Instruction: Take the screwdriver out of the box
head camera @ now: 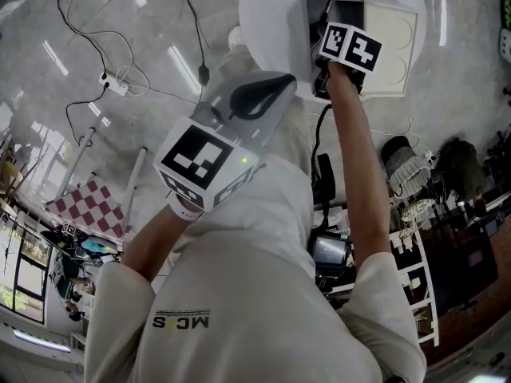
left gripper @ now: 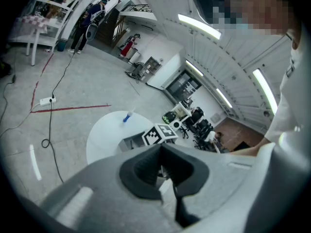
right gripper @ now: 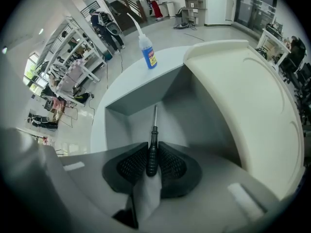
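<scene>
The screwdriver (right gripper: 153, 140) has a black handle and a thin metal shaft that points down into the open grey box (right gripper: 194, 115). My right gripper (right gripper: 152, 155) is shut on the handle, just inside the box's near edge. In the head view the right gripper (head camera: 329, 22) reaches into the box (head camera: 313, 46) on the round white table (head camera: 271, 6). My left gripper (head camera: 279, 86) is held up close to my chest, away from the box, and its jaws meet with nothing between them. The left gripper view shows the left gripper (left gripper: 161, 147) above the table (left gripper: 104, 130).
The box's white lid (right gripper: 252, 96) lies open to the right. A glue bottle (right gripper: 148, 52) with a blue label stands on the table behind the box. Cables and a power strip (head camera: 112, 84) lie on the floor, and shelves and desks stand around the room.
</scene>
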Motion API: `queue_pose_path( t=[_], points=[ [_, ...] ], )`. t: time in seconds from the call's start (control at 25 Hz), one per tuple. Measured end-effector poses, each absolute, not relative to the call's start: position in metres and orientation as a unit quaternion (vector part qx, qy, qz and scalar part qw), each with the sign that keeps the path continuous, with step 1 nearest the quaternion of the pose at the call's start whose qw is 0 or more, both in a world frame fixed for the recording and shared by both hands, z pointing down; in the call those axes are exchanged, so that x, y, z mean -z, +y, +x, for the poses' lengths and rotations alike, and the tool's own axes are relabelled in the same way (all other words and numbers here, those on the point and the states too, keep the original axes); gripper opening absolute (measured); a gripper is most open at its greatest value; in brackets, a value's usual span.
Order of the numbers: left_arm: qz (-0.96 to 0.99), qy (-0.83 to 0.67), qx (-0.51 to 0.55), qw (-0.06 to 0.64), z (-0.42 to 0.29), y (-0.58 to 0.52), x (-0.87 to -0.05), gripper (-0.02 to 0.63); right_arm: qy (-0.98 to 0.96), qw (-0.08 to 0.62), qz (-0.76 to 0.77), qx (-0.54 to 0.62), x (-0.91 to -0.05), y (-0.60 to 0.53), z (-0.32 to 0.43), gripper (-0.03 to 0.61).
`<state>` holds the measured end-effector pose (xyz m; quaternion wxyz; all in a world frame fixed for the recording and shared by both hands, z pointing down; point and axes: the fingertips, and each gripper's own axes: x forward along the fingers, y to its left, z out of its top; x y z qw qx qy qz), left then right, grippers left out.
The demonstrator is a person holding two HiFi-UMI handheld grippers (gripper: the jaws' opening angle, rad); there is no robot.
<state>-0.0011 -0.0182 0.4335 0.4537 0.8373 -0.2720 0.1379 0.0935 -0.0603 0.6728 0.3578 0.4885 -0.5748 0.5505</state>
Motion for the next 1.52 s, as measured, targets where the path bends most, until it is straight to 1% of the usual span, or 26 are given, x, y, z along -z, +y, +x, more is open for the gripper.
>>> queue_pose_path(
  t=[0.28,0.68,0.8,1.52],
  points=[
    [0.843,-0.266,-0.136,0.448,0.001,-0.015,-0.427,0.000,-0.581,0.349,0.488,-0.550,-0.663,-0.057,0.095,0.066],
    [0.853,-0.255,-0.133,0.435,-0.002,-0.013,-0.414,0.000,-0.596,0.359,0.493,-0.523,-0.643,-0.051,0.098,0.066],
    [0.858,-0.252,-0.132,0.428,-0.003,-0.013,-0.402,0.000,-0.602,0.362,0.498,-0.508,-0.627,-0.051,0.100,0.066],
    [0.887,-0.248,-0.119,0.371,-0.020,-0.022,-0.329,0.000,-0.639,0.324,0.516,-0.471,-0.536,-0.031,0.096,0.066]
  ],
)
